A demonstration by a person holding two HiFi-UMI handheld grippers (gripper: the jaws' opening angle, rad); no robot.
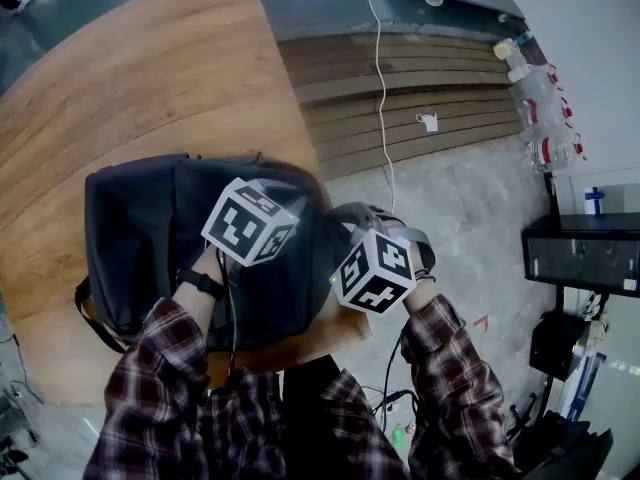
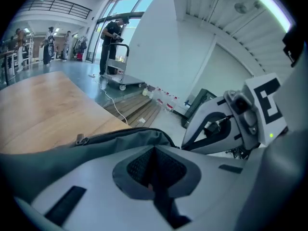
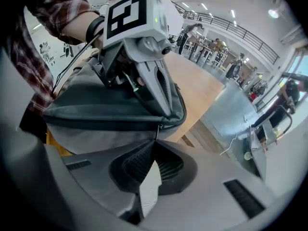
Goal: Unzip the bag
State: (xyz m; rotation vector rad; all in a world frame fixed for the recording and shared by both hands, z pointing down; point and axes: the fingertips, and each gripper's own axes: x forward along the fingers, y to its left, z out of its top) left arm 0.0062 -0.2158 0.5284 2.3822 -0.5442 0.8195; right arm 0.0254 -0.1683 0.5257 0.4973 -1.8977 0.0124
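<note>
Round wooden worktop: black fabric backpack lies flat at its near right edge. Left gripper, jaws together, pinches backpack fabric beside the zip, likely to brace it. Right gripper is clamped on the thin metal zip pull, set to draw it. Contents unseen.

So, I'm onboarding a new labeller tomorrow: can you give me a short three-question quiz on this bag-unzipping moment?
1. True or false: the backpack lies on the floor.
2. The right hand-held gripper is shut on: A a shoulder strap, B the zipper pull, C nothing.
3. Which sits nearer the table's edge, the left hand-held gripper or the right one?
Key: 1 false; 2 B; 3 the right one.
</note>
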